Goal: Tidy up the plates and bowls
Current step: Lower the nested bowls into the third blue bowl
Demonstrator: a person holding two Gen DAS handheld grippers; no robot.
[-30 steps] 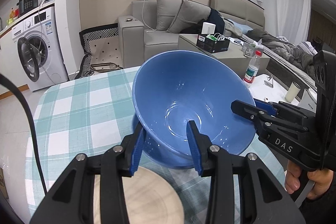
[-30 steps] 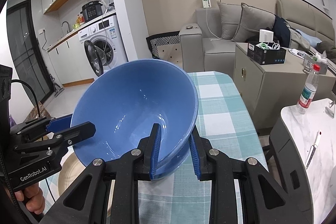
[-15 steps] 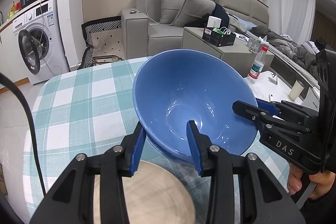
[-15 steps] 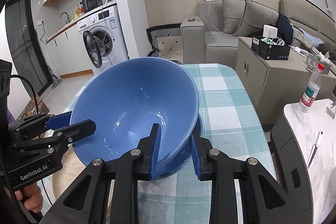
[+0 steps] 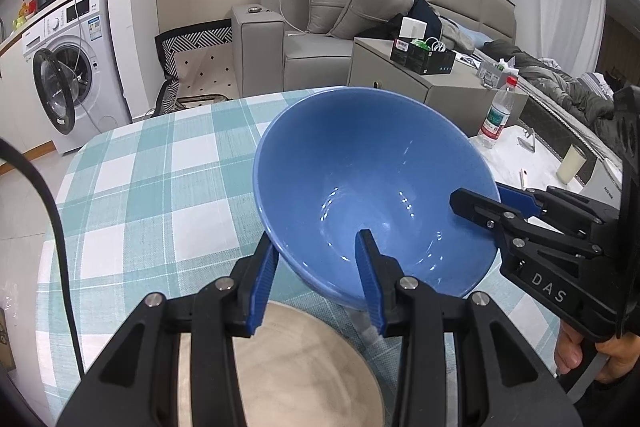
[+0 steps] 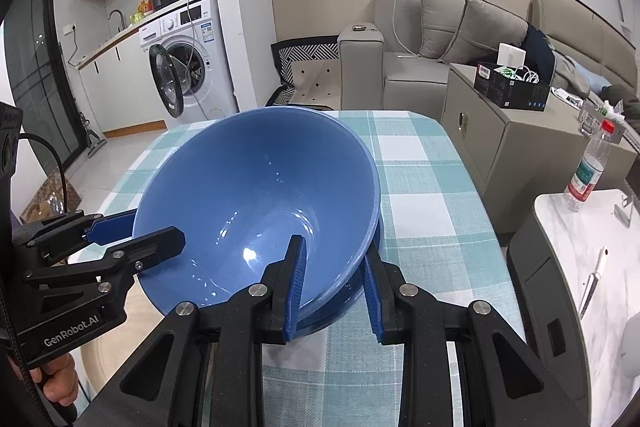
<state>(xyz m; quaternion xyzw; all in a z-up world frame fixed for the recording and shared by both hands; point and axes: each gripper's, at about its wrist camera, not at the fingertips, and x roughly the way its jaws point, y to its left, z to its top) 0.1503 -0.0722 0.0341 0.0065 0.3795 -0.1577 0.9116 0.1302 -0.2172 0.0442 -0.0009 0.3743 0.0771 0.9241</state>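
In the left wrist view, our left gripper (image 5: 318, 277) straddles the near rim of the blue bowl (image 5: 360, 187), one blue finger (image 5: 262, 287) outside the wall and the other inside; the jaws look spread wider than the rim, and we cannot tell whether they press on it. The bowl tilts toward us above the teal checked tablecloth (image 5: 152, 187). A beige plate (image 5: 304, 367) lies on the cloth just below our fingers. From the right, our right gripper (image 5: 476, 201) reaches onto the bowl's far rim.

In the right wrist view, our right gripper (image 6: 332, 291) has one finger (image 6: 294, 291) inside the bowl (image 6: 256, 203) and the other outside, again with a gap that leaves the grip unclear. A second blue rim shows directly beneath the bowl. Our left gripper (image 6: 156, 227) meets the rim from the left. A water bottle (image 6: 588, 167) stands on the white side table (image 6: 580, 247).
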